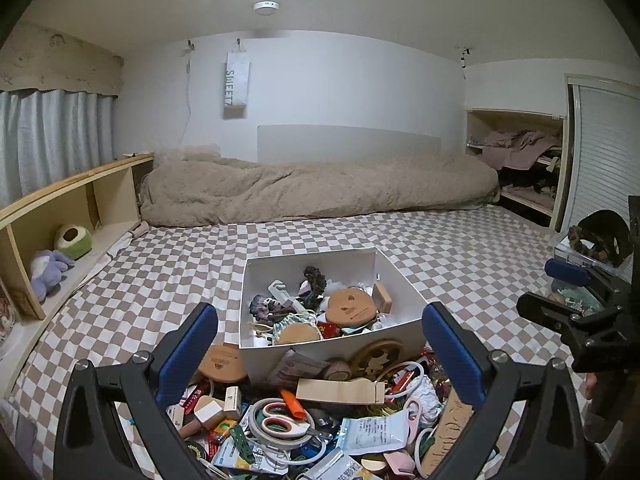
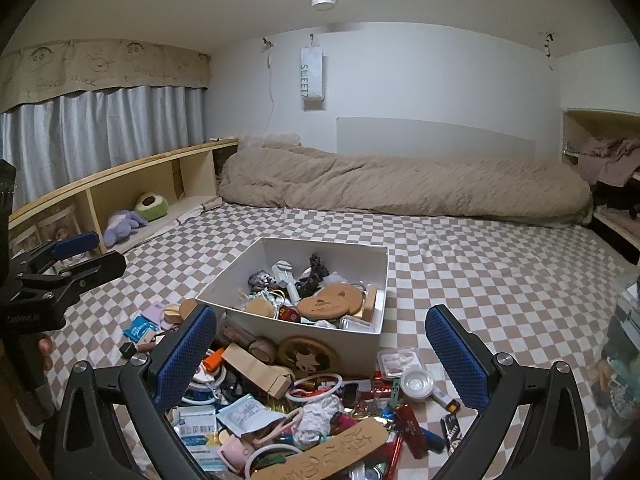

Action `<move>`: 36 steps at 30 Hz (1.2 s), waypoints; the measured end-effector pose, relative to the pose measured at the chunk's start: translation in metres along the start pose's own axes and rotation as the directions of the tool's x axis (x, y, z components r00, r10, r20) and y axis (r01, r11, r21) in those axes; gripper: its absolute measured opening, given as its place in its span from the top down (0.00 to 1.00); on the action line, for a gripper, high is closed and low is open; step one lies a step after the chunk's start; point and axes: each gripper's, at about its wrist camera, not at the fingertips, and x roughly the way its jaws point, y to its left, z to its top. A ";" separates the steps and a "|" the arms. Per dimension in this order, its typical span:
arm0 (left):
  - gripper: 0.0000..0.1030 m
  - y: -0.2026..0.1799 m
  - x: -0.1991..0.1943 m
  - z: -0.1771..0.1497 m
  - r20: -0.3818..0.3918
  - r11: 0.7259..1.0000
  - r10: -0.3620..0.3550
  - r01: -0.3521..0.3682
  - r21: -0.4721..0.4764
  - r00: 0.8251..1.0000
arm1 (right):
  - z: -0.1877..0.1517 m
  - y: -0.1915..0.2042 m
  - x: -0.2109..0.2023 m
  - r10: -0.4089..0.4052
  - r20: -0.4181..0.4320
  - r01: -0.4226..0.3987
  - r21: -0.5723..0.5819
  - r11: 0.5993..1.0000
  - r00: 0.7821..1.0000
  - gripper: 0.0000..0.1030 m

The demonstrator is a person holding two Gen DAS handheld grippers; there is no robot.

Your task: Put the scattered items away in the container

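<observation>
Currently you are between picks: both grippers hover above the near pile, neither holding anything.

Left gripper (image 1: 320, 344): jaws spread wide, nothing between the pads. Right gripper (image 2: 320, 344): jaws likewise spread, empty.

Container: white box (image 1: 256, 280) sits on the checkered bed (image 1: 460, 248), just beyond the pile, touching the nearest items at its near wall. It is already partly filled: wooden discs, a dark figurine and small oddments are visible inside, with room left.

Scattered items: dense heap on the bed between you and the box. Identifiable pieces include scissors (image 1: 280, 420) with pale handles lying on a roll of tape, an orange marker (image 1: 292, 402), a folded brown paper packet (image 2: 256, 368), a wooden plaque (image 2: 332, 452) with carved characters at the near edge, a round gold-and-dark emblem (image 2: 308, 356) leaning on the box's near wall, and a clear round lid (image 2: 416, 380) to the right.

Judgement: sorting is under way, with much of the heap outstanding.

Next move calls for choosing one item lying on top and free of neighbours. The paper packet or marker looks easiest. Lower over it, close across its narrow side, lift clear, carry forward over the box rim. Loops and cords in the heap may drag neighbours along.
</observation>
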 end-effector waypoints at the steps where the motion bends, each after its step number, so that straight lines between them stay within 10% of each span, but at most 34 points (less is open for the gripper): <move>1: 0.00 0.000 -0.001 -0.001 0.000 1.000 0.000 0.000 0.002 1.000 | -0.001 0.000 -0.002 0.001 0.002 -0.001 0.000 1.000 1.000 0.00; 36: 0.00 -0.002 -0.008 -0.027 -0.020 1.000 0.005 -0.005 0.018 1.000 | -0.026 0.005 -0.023 -0.008 0.041 0.007 0.001 1.000 0.999 0.00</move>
